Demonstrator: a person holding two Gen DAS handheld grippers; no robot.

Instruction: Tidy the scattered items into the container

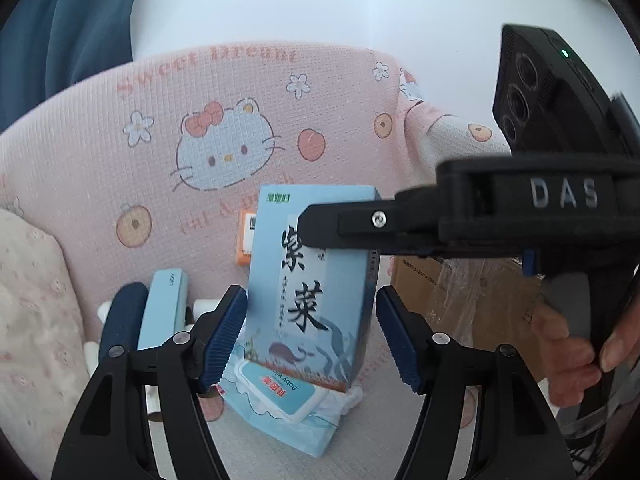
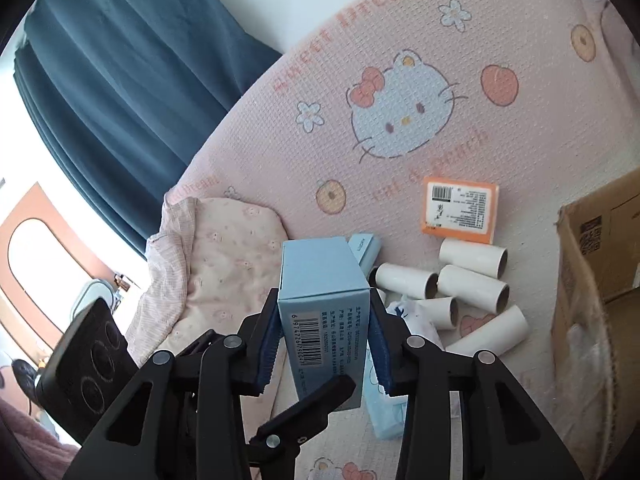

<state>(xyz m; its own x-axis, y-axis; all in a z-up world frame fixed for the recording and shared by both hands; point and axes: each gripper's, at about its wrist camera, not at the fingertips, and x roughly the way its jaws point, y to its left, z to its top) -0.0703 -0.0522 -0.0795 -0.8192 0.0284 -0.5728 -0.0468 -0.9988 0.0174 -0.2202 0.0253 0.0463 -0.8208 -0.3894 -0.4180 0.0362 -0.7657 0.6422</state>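
Observation:
A light blue box with black Chinese characters [image 1: 316, 280] is held upright above the bed. My right gripper [image 2: 324, 344] is shut on this box [image 2: 320, 312], its blue pads on both sides; the gripper also shows in the left wrist view [image 1: 320, 232]. My left gripper [image 1: 312, 332] is open, its fingers either side of the box's lower part without touching. A baby wipes pack [image 1: 280, 396] lies under the box. A cardboard box [image 2: 592, 280] stands at the right. Several white paper tubes [image 2: 472, 280], an orange box [image 2: 460, 210] and a slim blue box [image 1: 164, 308] lie on the bed.
A pink Hello Kitty sheet [image 2: 400, 100] covers the bed. A pale patterned pillow [image 2: 224, 264] lies at the left. A dark blue curtain [image 2: 120, 80] hangs behind.

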